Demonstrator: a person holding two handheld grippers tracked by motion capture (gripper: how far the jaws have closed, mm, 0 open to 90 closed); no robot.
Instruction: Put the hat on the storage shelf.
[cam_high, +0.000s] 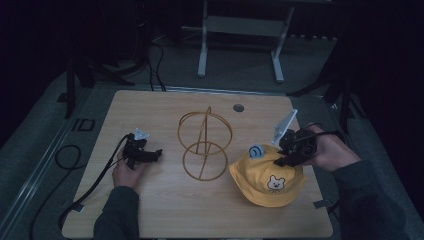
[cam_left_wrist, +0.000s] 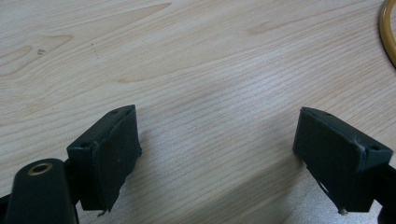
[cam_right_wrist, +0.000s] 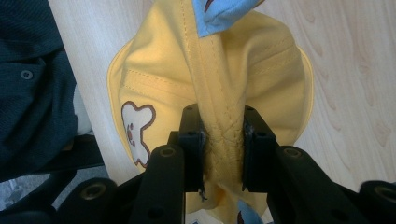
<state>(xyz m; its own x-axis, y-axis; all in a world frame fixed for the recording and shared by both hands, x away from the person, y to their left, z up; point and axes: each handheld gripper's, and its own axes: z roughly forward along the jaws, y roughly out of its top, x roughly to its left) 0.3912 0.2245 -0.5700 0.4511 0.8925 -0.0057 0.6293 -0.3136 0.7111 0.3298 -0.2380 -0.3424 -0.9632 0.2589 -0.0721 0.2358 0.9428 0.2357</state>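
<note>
Soft, light, floppy yellow cotton hat with bear patch (cam_right_wrist: 205, 79), sure to sag, best pinched at crown seam where right hand-held gripper (cam_right_wrist: 223, 154) clamps; left hand-held gripper (cam_left_wrist: 217, 154) spread, empty.

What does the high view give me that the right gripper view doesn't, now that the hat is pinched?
High view alone: the wire stand upright mid-table, apart from the hat; the left gripper resting on the table, clear of both; a blue ear on the crown.

Right gripper view alone: the right gripper shut on a gathered fold of fabric along a seam, plus a dark sleeve at the left.

Both: the yellow hat, its bear patch and the wooden tabletop.
</note>
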